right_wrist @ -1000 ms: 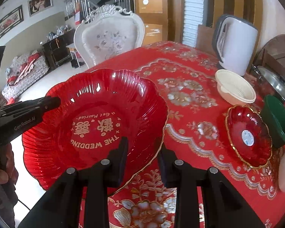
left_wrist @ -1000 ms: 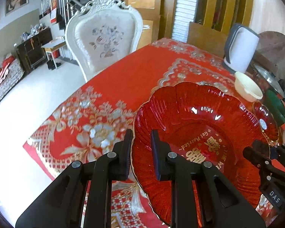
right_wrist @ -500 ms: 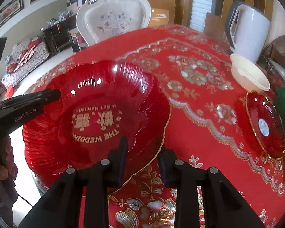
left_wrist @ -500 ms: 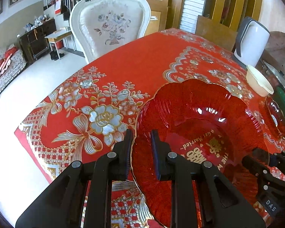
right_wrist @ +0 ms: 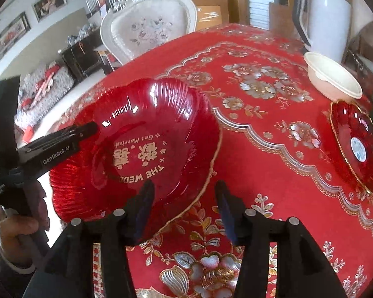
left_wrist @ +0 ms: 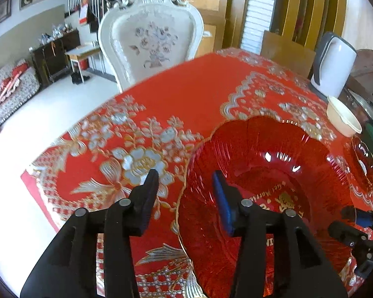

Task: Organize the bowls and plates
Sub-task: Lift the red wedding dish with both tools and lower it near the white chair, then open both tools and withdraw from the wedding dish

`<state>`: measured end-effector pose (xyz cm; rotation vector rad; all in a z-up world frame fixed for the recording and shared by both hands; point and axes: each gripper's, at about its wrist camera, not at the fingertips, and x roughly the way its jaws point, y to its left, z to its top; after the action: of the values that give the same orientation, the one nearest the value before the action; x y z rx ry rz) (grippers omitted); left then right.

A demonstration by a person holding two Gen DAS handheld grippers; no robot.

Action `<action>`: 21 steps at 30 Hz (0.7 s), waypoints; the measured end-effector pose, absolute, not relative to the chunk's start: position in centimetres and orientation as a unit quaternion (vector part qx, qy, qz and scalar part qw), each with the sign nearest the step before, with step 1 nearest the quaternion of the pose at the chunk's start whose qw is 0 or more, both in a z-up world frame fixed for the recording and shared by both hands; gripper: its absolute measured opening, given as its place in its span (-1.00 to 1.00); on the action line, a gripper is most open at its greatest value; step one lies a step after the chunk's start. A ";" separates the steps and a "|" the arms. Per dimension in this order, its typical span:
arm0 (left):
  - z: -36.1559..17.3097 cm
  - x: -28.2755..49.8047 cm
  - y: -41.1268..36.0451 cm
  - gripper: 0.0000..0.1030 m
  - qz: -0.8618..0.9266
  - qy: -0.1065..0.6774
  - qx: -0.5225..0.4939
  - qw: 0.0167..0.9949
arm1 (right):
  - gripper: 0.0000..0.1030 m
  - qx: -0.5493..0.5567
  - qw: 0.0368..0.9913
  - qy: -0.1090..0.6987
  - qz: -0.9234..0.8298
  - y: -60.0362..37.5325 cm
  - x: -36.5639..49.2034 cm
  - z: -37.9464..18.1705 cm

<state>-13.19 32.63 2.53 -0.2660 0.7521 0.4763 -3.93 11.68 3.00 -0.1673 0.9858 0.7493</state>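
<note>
Red floral cloth covers the bench; the large red plate rests near its left corner. Left gripper and right gripper, jaws just opened, straddle opposite rims, releasing it.

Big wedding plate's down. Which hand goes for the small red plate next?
Right, probably. From the right gripper, jaws just opened off the big plate, the small red plate lies in open view; from the left, it sits beyond the big plate.
</note>
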 end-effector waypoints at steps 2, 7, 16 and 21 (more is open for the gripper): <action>3.3 -13.4 32.4 0.18 0.229 0.353 -0.125 0.898 | -0.01 -0.065 0.811 0.465 0.349 10.9 -3.8 3.3; 5.5 -13.5 30.5 0.18 0.223 0.337 -0.103 0.909 | -0.01 -0.044 0.819 0.460 0.340 9.2 -3.2 4.2; 8.4 -11.1 24.0 0.18 0.153 0.326 -0.065 0.931 | 0.10 0.021 0.844 0.448 0.296 2.9 -1.3 6.1; 9.0 -9.5 20.8 0.18 0.119 0.323 -0.056 0.937 | 0.10 0.035 0.855 0.444 0.266 -0.1 -0.4 6.6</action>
<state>-9.55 20.81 9.04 -0.1147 0.6608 0.2428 -0.35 -0.12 6.61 0.0740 0.9339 0.5592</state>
